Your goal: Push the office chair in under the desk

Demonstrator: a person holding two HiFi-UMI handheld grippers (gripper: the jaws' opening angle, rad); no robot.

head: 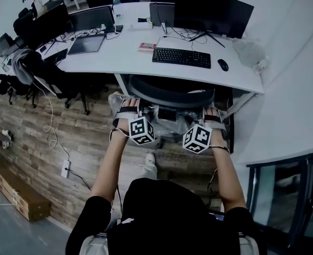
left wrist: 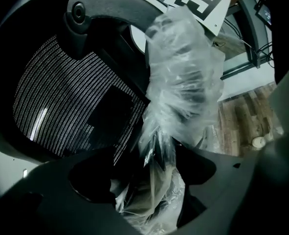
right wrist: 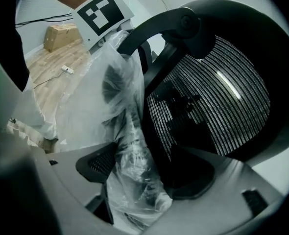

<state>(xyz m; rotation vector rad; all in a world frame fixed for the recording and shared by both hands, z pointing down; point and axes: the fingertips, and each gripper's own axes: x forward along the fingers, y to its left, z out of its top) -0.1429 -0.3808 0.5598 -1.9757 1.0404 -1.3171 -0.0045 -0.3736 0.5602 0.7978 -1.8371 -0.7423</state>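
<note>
Gripping plastic-wrapped office chair [head: 170, 92], left claw [left wrist: 147, 180], right claw [right wrist: 134, 175], desk [head: 146, 62] just ahead

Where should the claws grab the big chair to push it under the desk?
Grab the plastic-wrapped frame behind the mesh backrest, coming from behind, left claw and right claw apart. It faces you, and the desk lies straight ahead.

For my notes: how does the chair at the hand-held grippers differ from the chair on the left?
The office chair has clear plastic wrap on it; the left chair carries a grey garment. The office chair stands at the desk front, the left chair at its left end. Both are black.
</note>
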